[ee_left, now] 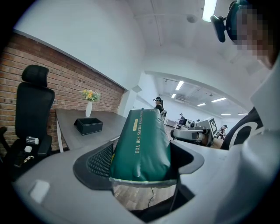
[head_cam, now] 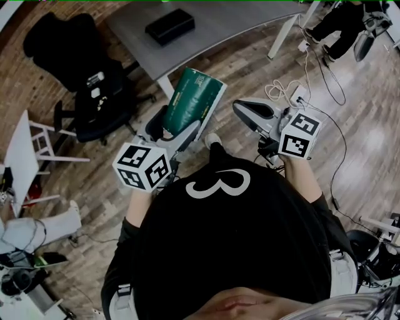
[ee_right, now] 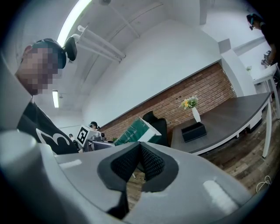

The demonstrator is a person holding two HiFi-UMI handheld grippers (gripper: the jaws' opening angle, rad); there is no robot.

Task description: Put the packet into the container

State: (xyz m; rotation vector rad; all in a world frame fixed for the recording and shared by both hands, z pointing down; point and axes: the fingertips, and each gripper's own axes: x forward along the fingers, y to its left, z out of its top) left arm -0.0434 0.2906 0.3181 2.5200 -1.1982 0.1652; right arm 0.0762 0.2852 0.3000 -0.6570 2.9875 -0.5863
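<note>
Packet clamped in my left tool point(ee_left: 142, 161), right tool point(ee_right: 140, 151) closed on nothing.
Near: my left tool's jaws stand wide and press on the lower end of the green packet point(ee_left: 142, 140). The packet sticks up and forward out of them, tilted, in the air over the wooden floor point(head_cam: 350, 144). My right tool is beside it on the right, jaws together with nothing between them. Further out: the grey desk point(head_cam: 237, 19) by the brick wall, with the black container point(head_cam: 169, 25) on top, open side up, well apart from the packet. A white vase of flowers point(ee_left: 89, 107) stands just behind the container. A black office chair point(head_cam: 81, 69) is left of the desk.
</note>
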